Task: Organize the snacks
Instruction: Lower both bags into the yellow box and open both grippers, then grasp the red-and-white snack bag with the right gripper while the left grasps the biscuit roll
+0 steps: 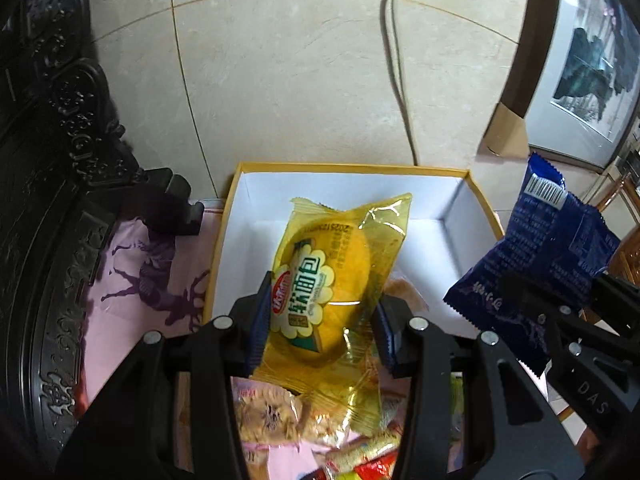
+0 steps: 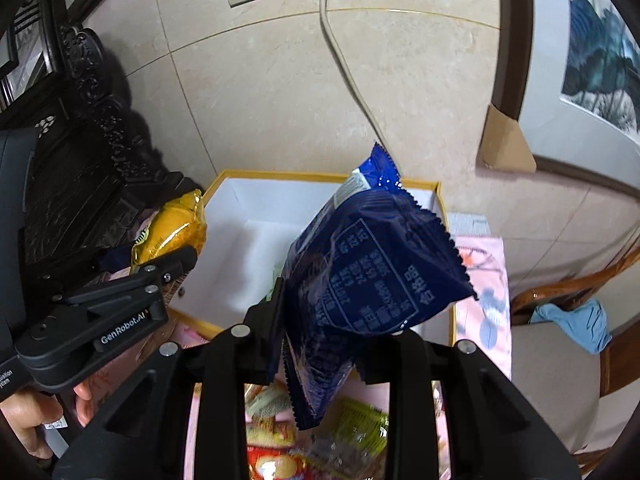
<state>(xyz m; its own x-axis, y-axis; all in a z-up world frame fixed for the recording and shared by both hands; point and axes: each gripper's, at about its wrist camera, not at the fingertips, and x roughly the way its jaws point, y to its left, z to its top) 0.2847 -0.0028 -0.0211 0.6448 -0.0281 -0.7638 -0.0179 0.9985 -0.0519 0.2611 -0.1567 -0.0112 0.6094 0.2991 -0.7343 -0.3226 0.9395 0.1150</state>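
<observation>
My left gripper (image 1: pixel 320 320) is shut on a yellow soft-bread packet (image 1: pixel 336 276) and holds it above the near edge of an open box (image 1: pixel 344 168) with a yellow rim and white inside. My right gripper (image 2: pixel 332 332) is shut on a dark blue snack packet (image 2: pixel 368 272), held up over the same box (image 2: pixel 320 178). The blue packet (image 1: pixel 544 256) and right gripper show at the right of the left wrist view. The yellow packet (image 2: pixel 172 228) and left gripper show at the left of the right wrist view. The visible part of the box floor is bare.
Several loose snack packets (image 1: pixel 280 420) lie on a pink patterned cloth (image 1: pixel 140 280) below the grippers; they also show in the right wrist view (image 2: pixel 340 432). Dark carved wooden furniture (image 1: pixel 52 160) stands left. A tiled wall with a cable (image 1: pixel 396 80) is behind. A chair (image 2: pixel 560 360) is right.
</observation>
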